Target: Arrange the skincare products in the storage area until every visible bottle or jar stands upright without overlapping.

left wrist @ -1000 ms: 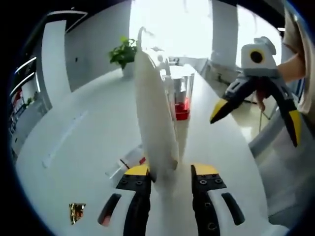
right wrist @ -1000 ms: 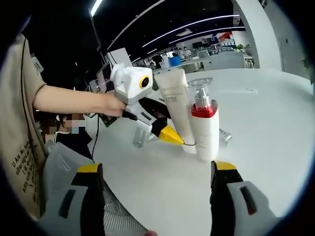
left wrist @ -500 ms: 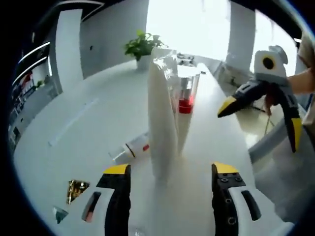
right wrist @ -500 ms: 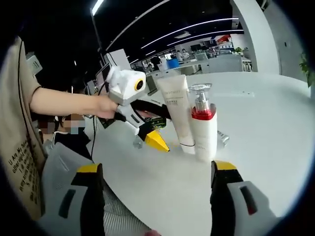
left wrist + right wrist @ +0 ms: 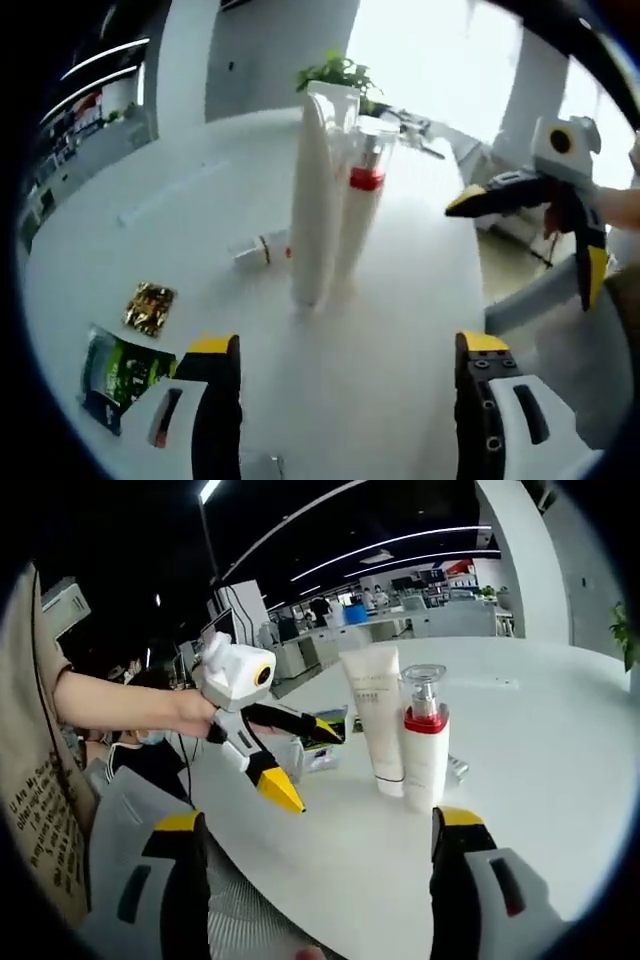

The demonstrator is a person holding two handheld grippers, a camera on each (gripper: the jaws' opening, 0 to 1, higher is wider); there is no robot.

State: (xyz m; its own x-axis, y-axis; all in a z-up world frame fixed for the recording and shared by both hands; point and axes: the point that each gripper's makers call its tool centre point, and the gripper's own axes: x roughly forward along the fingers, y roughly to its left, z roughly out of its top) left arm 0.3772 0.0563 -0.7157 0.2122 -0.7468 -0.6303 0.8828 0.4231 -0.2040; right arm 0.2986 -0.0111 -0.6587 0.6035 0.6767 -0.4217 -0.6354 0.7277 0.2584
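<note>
Tube [image 5: 308, 200] and pump bottle [image 5: 358, 215] stand upright, touching side by side, on the white table [image 5: 390, 370]. Left gripper [image 5: 345, 400] and right gripper [image 5: 315, 880] are both spread wide, holding nothing. A small bottle [image 5: 262, 248] lies flat just left of the tube.

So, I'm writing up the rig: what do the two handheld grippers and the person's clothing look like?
Both the left gripper and the right gripper have black jaws with yellow tips below a white housing. The person wears a short beige sleeve with dark lettering.
</note>
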